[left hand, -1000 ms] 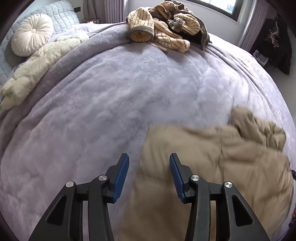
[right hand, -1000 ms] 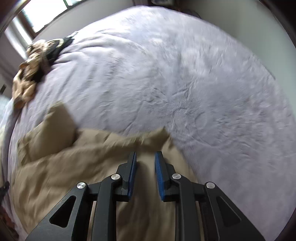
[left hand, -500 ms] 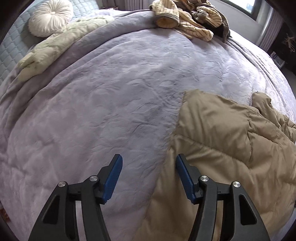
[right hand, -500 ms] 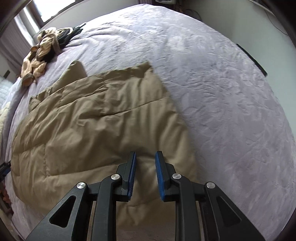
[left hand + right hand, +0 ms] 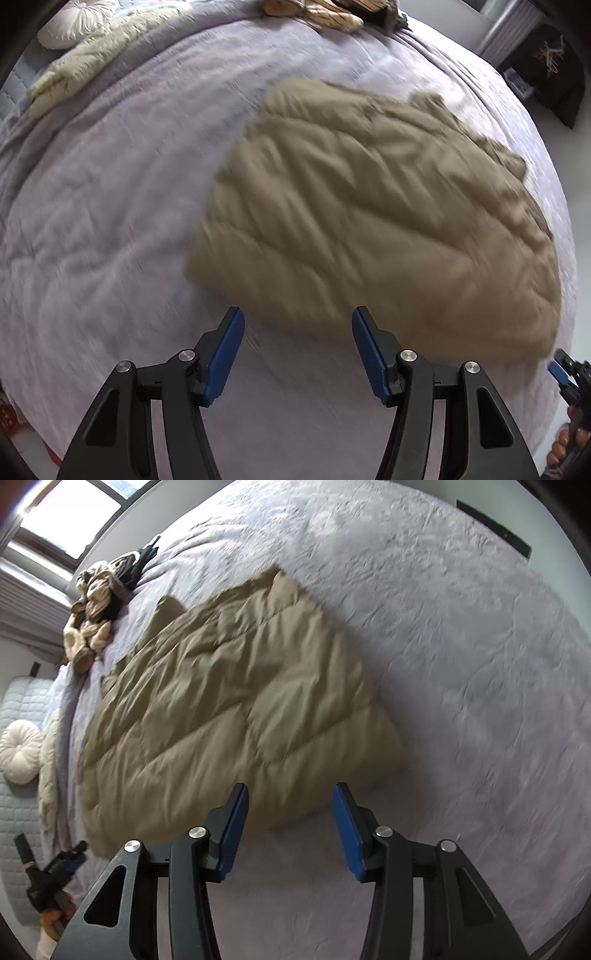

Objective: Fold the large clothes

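The left gripper [image 5: 297,345] stood apart, gripping nothing. The right gripper [image 5: 290,821] had just been opening, nothing between its jaws. Just beyond both lay the tan quilted coat [image 5: 229,709], folded flat on the lavender bedspread [image 5: 461,646].

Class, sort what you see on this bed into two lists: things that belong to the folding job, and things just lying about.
Job: tan quilted jacket; left tongs; right tongs, both open.
Lying about: striped clothes heap; round cushion; cream throw.
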Available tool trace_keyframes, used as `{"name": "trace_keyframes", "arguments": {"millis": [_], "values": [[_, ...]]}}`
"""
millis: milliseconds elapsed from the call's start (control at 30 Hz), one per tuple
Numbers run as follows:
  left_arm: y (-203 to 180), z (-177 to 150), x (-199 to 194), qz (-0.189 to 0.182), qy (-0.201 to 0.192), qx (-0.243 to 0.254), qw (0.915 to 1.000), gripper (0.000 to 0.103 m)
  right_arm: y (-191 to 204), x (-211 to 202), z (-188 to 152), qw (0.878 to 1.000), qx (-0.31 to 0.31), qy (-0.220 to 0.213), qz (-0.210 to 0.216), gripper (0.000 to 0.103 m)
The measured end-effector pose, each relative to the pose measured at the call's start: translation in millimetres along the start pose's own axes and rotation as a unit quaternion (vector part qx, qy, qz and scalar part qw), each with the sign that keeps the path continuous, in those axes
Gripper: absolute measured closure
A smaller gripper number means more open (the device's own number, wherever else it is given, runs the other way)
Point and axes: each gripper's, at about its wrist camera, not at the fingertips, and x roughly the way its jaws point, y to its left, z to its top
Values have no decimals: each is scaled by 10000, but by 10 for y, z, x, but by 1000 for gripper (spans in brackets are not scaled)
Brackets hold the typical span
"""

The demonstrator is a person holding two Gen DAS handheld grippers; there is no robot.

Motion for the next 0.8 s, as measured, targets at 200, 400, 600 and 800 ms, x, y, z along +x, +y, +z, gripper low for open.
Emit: {"name": "trace_keyframes", "arguments": {"millis": [200,400,600,800], "values": [[-258,-327,-74,-194,182,39,9996,31,23,29,-186,9990,-54,313,309,36],[-352,-507,-214,-91,-33,121,9999,3,2,75,-280,9970,-209,570,486,24],[-381,-594,-146,13,148,189,9997,3,-24,63,-341,9963,-235,617,558,21],[-385,-629,8,-79,266,297,9992,3,5,39,-454,9964,-334,511,593,0]]}}
